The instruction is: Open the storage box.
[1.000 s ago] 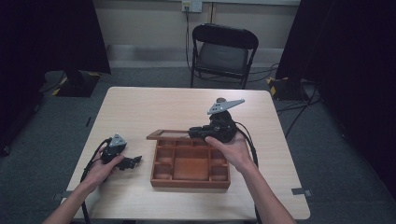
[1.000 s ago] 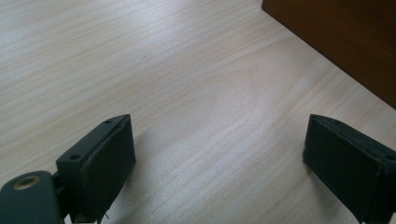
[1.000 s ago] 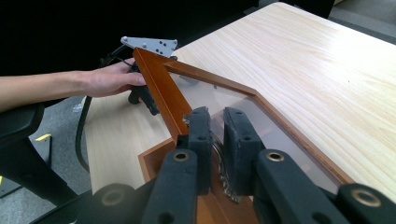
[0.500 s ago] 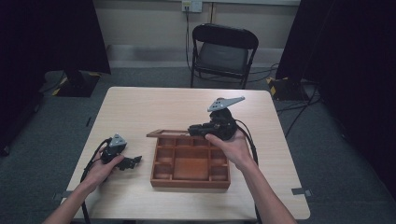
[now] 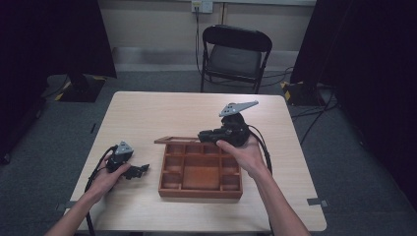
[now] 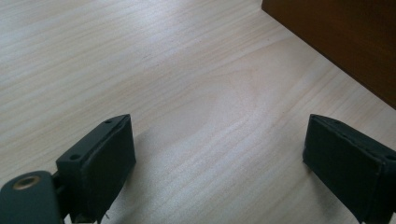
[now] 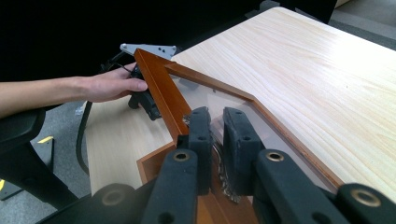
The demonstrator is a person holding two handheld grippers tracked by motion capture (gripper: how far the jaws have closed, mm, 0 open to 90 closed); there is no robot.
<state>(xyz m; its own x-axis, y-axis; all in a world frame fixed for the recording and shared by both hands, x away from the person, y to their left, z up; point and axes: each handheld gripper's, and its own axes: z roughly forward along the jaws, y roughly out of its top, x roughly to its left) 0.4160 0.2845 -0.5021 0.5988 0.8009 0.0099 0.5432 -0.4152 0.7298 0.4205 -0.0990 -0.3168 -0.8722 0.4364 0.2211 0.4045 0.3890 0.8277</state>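
R gripper is clamped on the rim of the box lid, jaws nearly together with the wood frame and clear pane pinched between them. The lid hangs off the far edge of the wooden box, swung up and back so it sits almost flat behind the box, its far corner sticking out to the left over the table. The box itself sits mid-table, compartments open to view and, as far as the high view shows, nothing in them.

Vs 1 s ago: very little shift. The lid looks about the same angle, maybe a touch lower toward the tabletop, and the R hand has barely moved. So the opening swing looks basically finished, approx at its end stop. Next is prob just letting go of the rim w/o the lid dropping hard.

L gripper hasn't moved since then: still parked on the table just left of the box, jaws wide apart, nothing between them, only bare wood grain and the box's side wall at the upper right in the left gripper view. L hand rests on it.
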